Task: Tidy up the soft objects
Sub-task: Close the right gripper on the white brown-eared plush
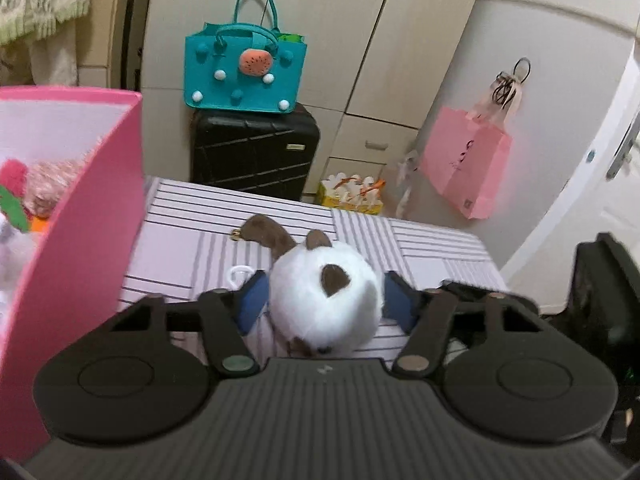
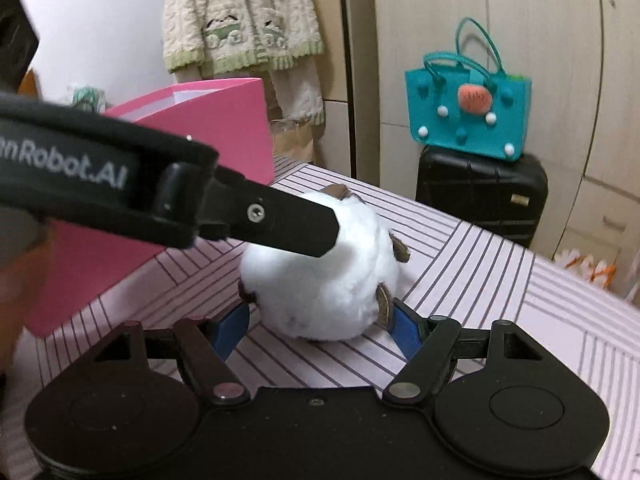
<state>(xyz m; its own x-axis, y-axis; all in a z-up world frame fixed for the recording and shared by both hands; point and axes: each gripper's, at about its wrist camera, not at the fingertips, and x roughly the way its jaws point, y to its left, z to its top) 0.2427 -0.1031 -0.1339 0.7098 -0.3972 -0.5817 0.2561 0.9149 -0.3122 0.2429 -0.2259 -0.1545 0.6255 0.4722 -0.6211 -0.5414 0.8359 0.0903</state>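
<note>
The plush toy (image 1: 324,300) lies on the table (image 1: 420,240), between the fingers of the left gripper (image 1: 326,300) and of the right gripper (image 2: 320,326). The box (image 1: 80,216) stands on the table to the toy's left, with soft items inside. Behind the table, the bag (image 1: 240,76) sits on the suitcase (image 1: 254,156).

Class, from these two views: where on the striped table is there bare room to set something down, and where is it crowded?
Bare striped tablecloth lies right of the round white plush toy, toward the black suitcase, and between toy and pink box. Around the toy it is crowded: both hand-held grippers, left and right, flank it.
</note>
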